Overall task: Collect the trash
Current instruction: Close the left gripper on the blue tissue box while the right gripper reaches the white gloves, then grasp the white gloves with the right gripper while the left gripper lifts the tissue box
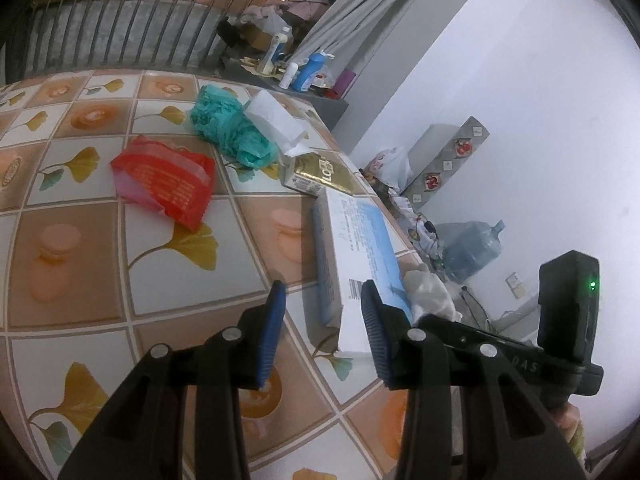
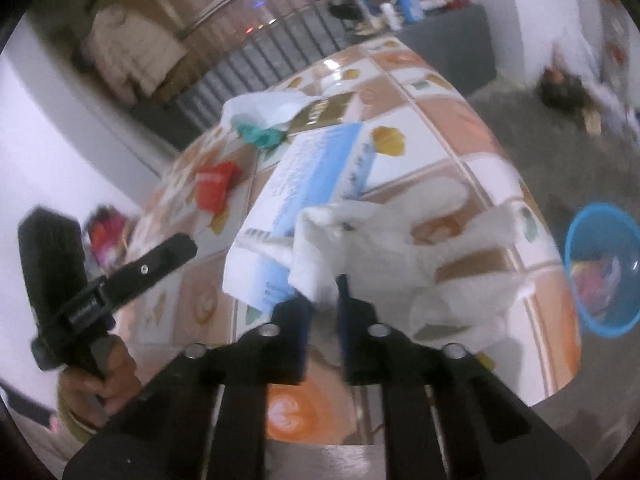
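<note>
On the patterned table [image 1: 72, 272] lie a red wrapper [image 1: 164, 184], a crumpled teal plastic bag [image 1: 228, 128], a white paper bag [image 1: 276, 120], a gold carton [image 1: 320, 172] and a long white-and-blue box [image 1: 356, 248]. My left gripper [image 1: 324, 286] is open over the box's near end, which sits between the fingers against the right pad; the left pad stands clear of it. In the blurred right wrist view my right gripper [image 2: 323, 292] is shut on the lower corner of a crumpled white tissue [image 2: 360, 248] lying by the box [image 2: 312, 176]. The tissue [image 1: 428, 288] also shows at the table's edge.
A blue bin [image 2: 604, 272] holding colourful scraps stands on the floor beside the table's right edge. A big water jug [image 1: 476, 248], bags and cartons crowd the floor by the white wall. A railing [image 1: 120, 32] and a low stand with bottles [image 1: 308, 72] are behind the table.
</note>
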Motion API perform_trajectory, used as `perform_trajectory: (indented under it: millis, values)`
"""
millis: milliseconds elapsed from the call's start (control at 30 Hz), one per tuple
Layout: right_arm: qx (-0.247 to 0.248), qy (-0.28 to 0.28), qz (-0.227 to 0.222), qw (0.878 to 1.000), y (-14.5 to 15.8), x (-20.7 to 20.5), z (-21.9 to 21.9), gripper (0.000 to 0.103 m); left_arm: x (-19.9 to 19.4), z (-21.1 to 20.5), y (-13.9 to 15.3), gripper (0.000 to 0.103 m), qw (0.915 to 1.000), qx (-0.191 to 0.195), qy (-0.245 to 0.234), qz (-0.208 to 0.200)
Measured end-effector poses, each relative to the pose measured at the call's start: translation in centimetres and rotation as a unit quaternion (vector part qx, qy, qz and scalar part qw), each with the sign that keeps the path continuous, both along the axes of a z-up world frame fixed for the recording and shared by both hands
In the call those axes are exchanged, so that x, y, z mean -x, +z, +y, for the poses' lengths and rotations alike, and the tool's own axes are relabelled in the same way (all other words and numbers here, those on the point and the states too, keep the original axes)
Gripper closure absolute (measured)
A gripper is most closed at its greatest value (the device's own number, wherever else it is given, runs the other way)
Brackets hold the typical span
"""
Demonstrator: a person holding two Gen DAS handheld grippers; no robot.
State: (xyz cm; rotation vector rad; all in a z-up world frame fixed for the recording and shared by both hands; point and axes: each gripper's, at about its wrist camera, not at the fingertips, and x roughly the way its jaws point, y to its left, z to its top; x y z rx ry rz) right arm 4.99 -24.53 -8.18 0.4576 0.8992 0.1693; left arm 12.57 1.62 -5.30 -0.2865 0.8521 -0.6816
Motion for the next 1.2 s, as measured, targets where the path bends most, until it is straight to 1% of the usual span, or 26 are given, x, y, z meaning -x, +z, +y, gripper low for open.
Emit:
perform_trajectory:
  millis: [67,133,167,200,233,300,367,467,567,600,667,700,767,800,833,900,1000,1100,1200]
  values:
    - [-0.024,-0.013,-0.002,1.0,-0.2,0.5,-1.0,0.097,-0.1,-0.1,0.0,0.061,1.0,0.0,-0.004,0.004]
    - [-0.04,-0.029,-0.005,0.999,-0.3,0.9,-1.9,0.097,-0.4,-0.6,0.2,0.045,0.9999,-0.001,-0.007,0.009]
    - [-0.046,-0.035,-0.005,0.998,-0.3,1.0,-2.3,0.097,-0.5,-1.1,0.3,0.04,0.9999,-0.005,-0.011,0.012]
    - [-0.059,-0.044,-0.005,0.997,-0.5,1.3,-3.0,0.097,-0.6,-1.7,0.4,0.027,0.9998,-0.009,-0.013,0.014]
    - [-0.068,-0.051,-0.004,0.996,-0.6,1.3,-3.5,0.097,-0.7,-2.3,0.4,0.017,0.9996,-0.014,-0.016,0.016]
    - [-0.075,-0.068,0.002,0.995,-1.1,1.6,-4.3,0.097,-1.0,-4.0,0.5,0.015,0.999,-0.033,-0.026,0.016]
    - [-0.091,-0.078,0.008,0.993,-1.7,1.9,-4.9,0.097,-1.1,-6.0,0.3,0.013,0.9971,-0.062,-0.042,0.015]
    - [-0.101,-0.084,0.006,0.991,-2.0,2.3,-5.3,0.097,-1.1,-9.1,-0.4,0.012,0.9914,-0.11,-0.069,0.016]
    - [-0.108,-0.087,0.002,0.99,-2.1,2.5,-5.5,0.097,-0.7,-10.9,-1.1,0.011,0.9867,-0.135,-0.089,0.013]
    - [-0.11,-0.088,0.002,0.99,-2.1,2.5,-5.5,0.097,-0.6,-11.4,-1.3,0.011,0.9848,-0.147,-0.092,0.01]
    - [-0.116,-0.09,0.0,0.989,-2.2,2.6,-5.6,0.097,-0.6,-11.6,-1.6,0.011,0.9836,-0.16,-0.083,0.008]
    - [-0.116,-0.091,0.0,0.989,-2.3,2.4,-5.7,0.097,-0.7,-11.4,-1.7,0.011,0.9844,-0.158,-0.076,0.009]
    - [-0.116,-0.092,-0.001,0.989,-2.2,2.6,-5.8,0.097,-0.9,-10.7,-1.7,0.02,0.9862,-0.15,-0.067,0.015]
    - [-0.117,-0.092,-0.001,0.989,-2.2,2.6,-5.9,0.097,-1.0,-10.4,-1.7,0.027,0.9871,-0.145,-0.066,0.016]
    - [-0.117,-0.092,-0.001,0.989,-2.3,2.6,-5.9,0.097,-1.0,-10.0,-1.6,0.028,0.9876,-0.142,-0.064,0.019]
    - [-0.119,-0.093,-0.001,0.989,-2.2,2.7,-5.9,0.097,-0.8,-9.6,-1.5,0.03,0.9876,-0.142,-0.063,0.02]
    - [-0.122,-0.09,-0.001,0.988,-1.9,2.8,-5.6,0.097,0.7,-8.3,-1.2,0.03,0.9865,-0.145,-0.073,0.022]
    - [-0.122,-0.071,-0.01,0.99,-1.1,3.2,-4.9,0.097,2.8,-6.3,-1.3,0.03,0.985,-0.151,-0.077,0.031]
    - [-0.126,-0.046,-0.014,0.991,-0.7,3.2,-3.7,0.097,4.6,-3.7,-1.3,0.03,0.9853,-0.151,-0.067,0.043]
